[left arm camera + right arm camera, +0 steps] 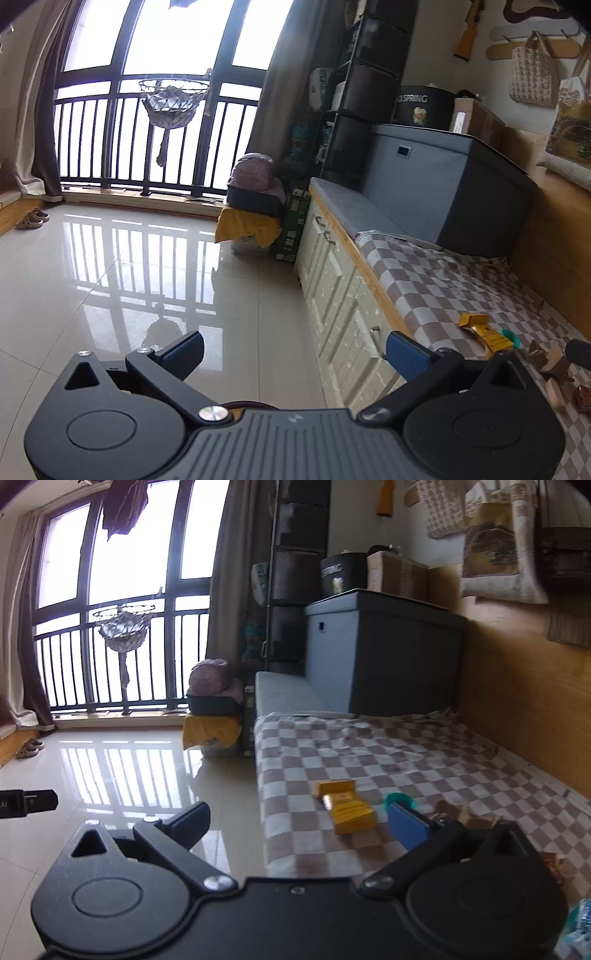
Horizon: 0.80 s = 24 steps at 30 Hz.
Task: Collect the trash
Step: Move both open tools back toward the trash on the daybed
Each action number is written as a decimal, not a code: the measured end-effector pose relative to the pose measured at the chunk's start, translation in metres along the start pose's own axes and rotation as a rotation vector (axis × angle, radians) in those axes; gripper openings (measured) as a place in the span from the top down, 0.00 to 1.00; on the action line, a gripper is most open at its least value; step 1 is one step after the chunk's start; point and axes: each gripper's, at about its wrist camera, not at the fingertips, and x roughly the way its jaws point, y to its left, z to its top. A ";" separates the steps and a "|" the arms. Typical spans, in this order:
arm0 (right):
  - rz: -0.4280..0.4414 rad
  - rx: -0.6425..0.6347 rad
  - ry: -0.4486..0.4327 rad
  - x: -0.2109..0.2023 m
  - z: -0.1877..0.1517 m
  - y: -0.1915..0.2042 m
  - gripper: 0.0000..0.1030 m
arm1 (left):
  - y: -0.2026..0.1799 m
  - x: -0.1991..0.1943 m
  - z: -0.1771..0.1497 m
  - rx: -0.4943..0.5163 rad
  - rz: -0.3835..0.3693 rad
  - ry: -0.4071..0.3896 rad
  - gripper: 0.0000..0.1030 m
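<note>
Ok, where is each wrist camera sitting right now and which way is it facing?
Left wrist view: on the left gripper, out over the tiled floor, facing the window and along the bench front; its open fingers show.
Right wrist view: on the right gripper, at the bench edge, looking along the checked cloth; its open fingers show, and a dark device at the left edge.
Shared: yellow box, grey storage box, window railing.

From the left wrist we look low across the floor (129,266), the bed's (461,295) front edge to our right. From the right wrist we sit nearer, over that edge. Both views face the window (122,602) and share the bed.
</note>
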 end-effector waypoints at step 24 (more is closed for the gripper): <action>-0.496 0.212 0.118 -0.065 -0.109 -0.256 0.00 | -0.212 0.058 -0.015 0.221 -0.234 0.002 0.00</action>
